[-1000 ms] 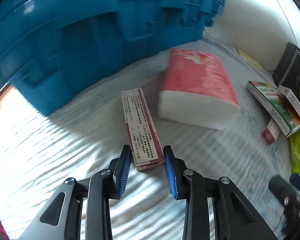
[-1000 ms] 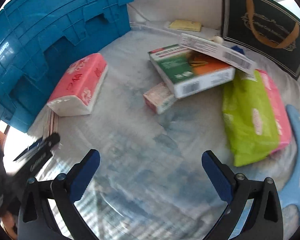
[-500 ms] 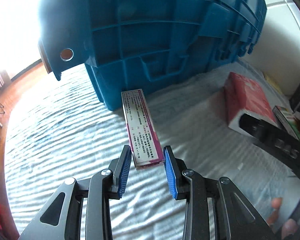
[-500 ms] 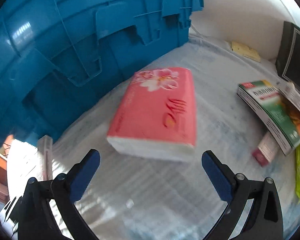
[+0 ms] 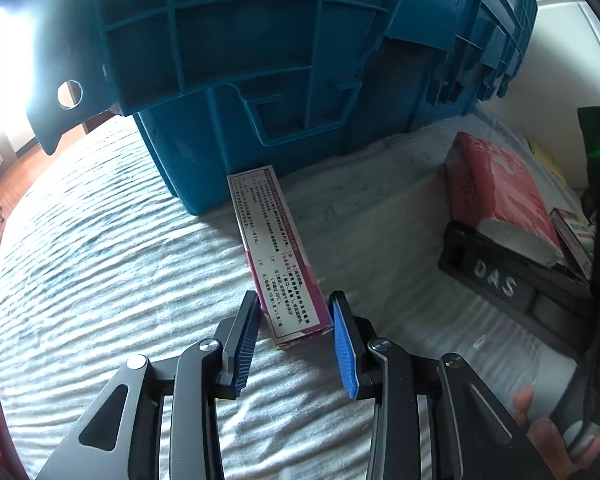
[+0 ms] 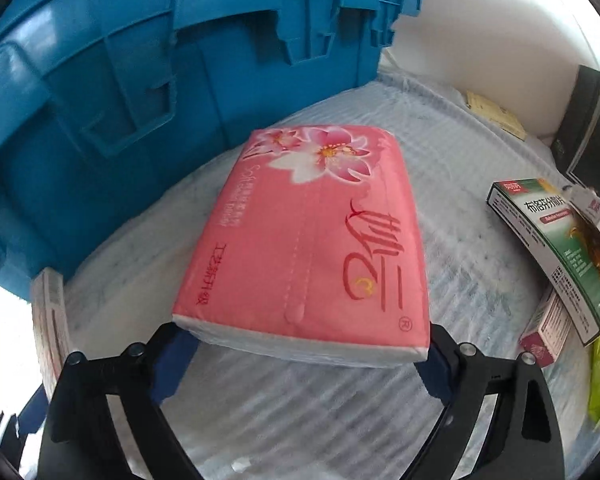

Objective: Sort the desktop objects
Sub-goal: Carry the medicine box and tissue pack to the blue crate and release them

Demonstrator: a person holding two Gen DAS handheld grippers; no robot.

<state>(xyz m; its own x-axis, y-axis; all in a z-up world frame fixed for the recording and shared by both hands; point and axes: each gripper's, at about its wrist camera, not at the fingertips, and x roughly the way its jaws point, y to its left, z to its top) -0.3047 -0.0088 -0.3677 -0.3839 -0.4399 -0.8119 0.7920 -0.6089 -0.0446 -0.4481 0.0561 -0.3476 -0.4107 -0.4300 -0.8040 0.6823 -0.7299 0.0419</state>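
Both grippers straddle goods: left gripper clamps the slim box; right gripper, spread wide, seemingly brackets the pink tissue pack.

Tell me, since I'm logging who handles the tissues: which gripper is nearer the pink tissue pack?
Right. The right gripper straddles the near end of the pink tissue pack, jaws wide open. The left gripper is off to its left, closed on the narrow purple box.

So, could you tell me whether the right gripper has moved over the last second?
Yes. The right gripper has moved left toward the blue crate; its fingers now flank the pink tissue pack.
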